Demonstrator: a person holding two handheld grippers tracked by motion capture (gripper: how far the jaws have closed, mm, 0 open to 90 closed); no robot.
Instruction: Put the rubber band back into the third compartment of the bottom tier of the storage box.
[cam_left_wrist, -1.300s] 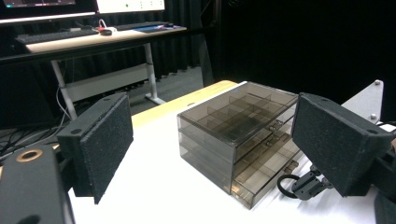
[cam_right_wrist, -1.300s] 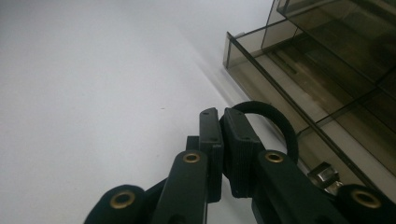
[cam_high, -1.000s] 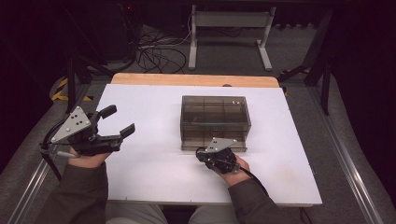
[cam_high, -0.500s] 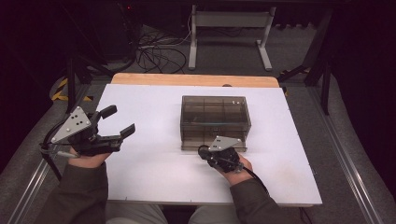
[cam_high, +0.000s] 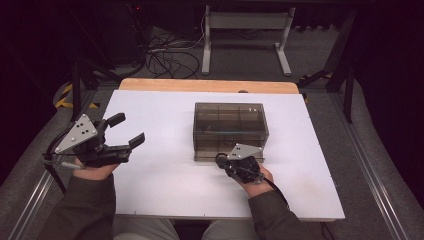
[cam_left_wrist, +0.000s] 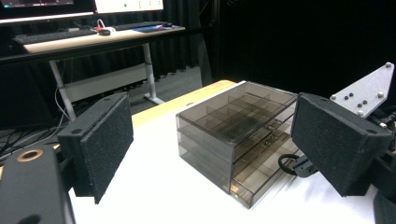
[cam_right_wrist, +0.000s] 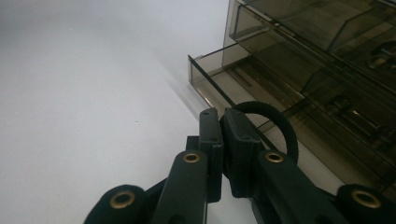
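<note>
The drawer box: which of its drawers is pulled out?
The bottom drawer; it sticks out of the smoky drawer box in front, while the upper ones sit flush. The right gripper holds a black ring above it.

Bright overhead light on the white table (cam_high: 165, 185), dark surroundings, close foreground blurred

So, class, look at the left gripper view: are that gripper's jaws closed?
No, the left gripper has its jaws wide apart, with the smoky drawer box visible between them.

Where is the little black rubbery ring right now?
The black ring is pinched in the right gripper, just over the open bottom drawer of the smoky clear plastic drawer box, at its front.
</note>
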